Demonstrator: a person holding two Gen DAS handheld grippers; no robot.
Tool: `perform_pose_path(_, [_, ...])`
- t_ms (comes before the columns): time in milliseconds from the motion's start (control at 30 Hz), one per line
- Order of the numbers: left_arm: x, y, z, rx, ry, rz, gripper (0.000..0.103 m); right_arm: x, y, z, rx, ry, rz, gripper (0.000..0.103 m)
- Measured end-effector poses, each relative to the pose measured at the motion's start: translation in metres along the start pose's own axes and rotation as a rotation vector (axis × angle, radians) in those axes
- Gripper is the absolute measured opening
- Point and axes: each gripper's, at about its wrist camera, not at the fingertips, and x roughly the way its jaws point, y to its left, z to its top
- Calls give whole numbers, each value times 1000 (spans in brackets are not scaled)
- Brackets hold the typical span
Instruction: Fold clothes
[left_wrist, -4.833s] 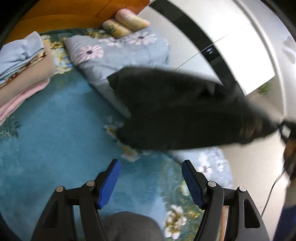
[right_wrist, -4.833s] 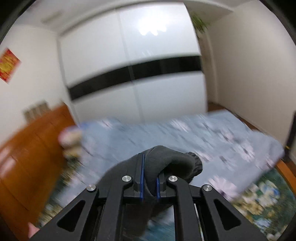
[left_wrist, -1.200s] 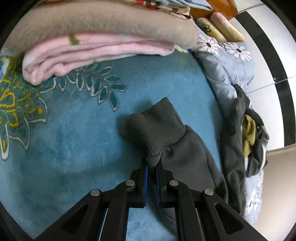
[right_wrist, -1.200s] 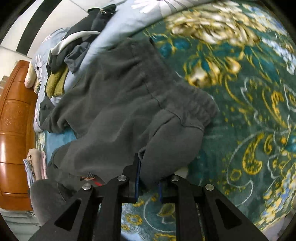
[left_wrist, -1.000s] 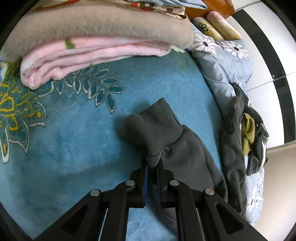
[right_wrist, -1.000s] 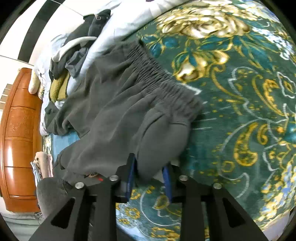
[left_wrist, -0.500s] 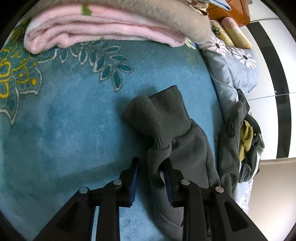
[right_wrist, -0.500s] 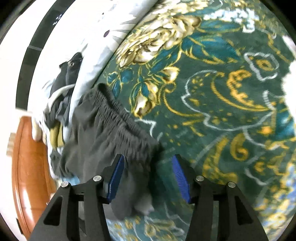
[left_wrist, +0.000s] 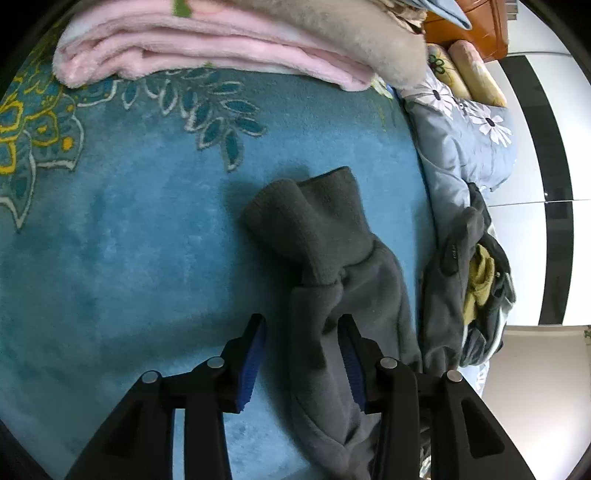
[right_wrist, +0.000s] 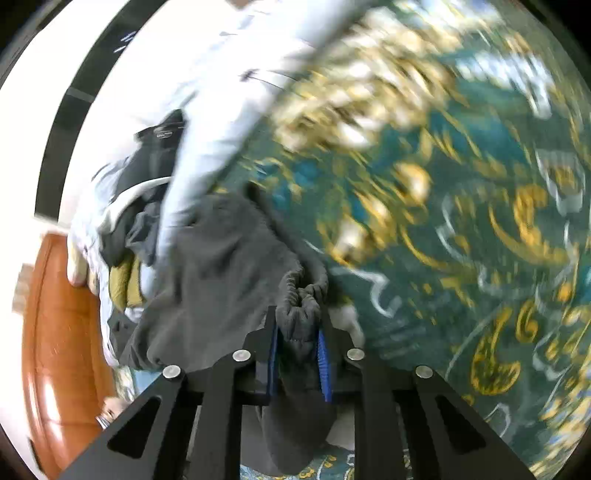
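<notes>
Dark grey sweatpants (left_wrist: 343, 295) lie on the blue patterned blanket (left_wrist: 129, 240). The ribbed leg cuff (left_wrist: 314, 221) points away from me in the left wrist view. My left gripper (left_wrist: 301, 332) is open, its blue pads either side of the leg fabric without pinching it. In the right wrist view the elastic waistband (right_wrist: 299, 295) of the sweatpants (right_wrist: 221, 273) bunches between the blue pads. My right gripper (right_wrist: 297, 332) is closing on that bunch, with the pads still a little apart. The view is motion-blurred.
A stack of folded pink and beige blankets (left_wrist: 221, 48) lies at the far edge. A grey floral quilt (left_wrist: 461, 147) with a heap of dark and yellow clothes (left_wrist: 476, 280) lies to the right. A wooden headboard (right_wrist: 55, 350) and white wardrobe (left_wrist: 554, 166) stand beyond.
My left gripper let go of the leg near the cuff and has opened wider. My right gripper released the waistband, opened, then moved back onto it and narrowed around the bunched elastic.
</notes>
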Motion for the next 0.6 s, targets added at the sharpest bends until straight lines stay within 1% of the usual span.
perform_pose_path(67, [-2, -7, 0, 20, 8, -28, 45, -22, 16, 12, -48, -46, 35, 15])
perform_pose_path(100, [-4, -13, 0, 36, 13, -46, 47, -41, 17, 22, -37, -94, 81, 15])
perform_pose_path(133, [-6, -17, 0, 54, 15, -62, 48, -56, 13, 29, -27, -133, 98, 15])
perform_pose_path(167, [-9, -23, 0, 78, 12, -83, 54, -69, 8, 36, -19, -168, 105, 15])
perform_pose_path(200, [-11, -26, -1, 93, 9, -93, 58, -81, 0, 42, -21, -205, 70, 15])
perform_pose_path(267, [-11, -30, -5, 122, 6, -104, 61, -92, -26, 49, 0, -232, -22, 15])
perform_pose_path(333, [-1, -30, -10, 150, 39, -83, 62, -89, -64, 46, 87, -196, -86, 15])
perform_pose_path(367, [7, -29, -14, 163, 64, -63, 62, -84, -82, 42, 130, -162, -106, 15])
perform_pose_path(433, [20, -27, -22, 175, 103, -52, 62, -70, -103, 25, 187, -118, -140, 15])
perform_pose_path(467, [22, -26, -24, 168, 107, -61, 62, -66, -108, 18, 200, -111, -150, 15])
perform_pose_path(533, [25, -24, -25, 148, 109, -88, 62, -63, -106, 18, 192, -97, -164, 15])
perform_pose_path(600, [24, -22, -23, 126, 99, -108, 59, -61, -103, 20, 181, -82, -178, 15])
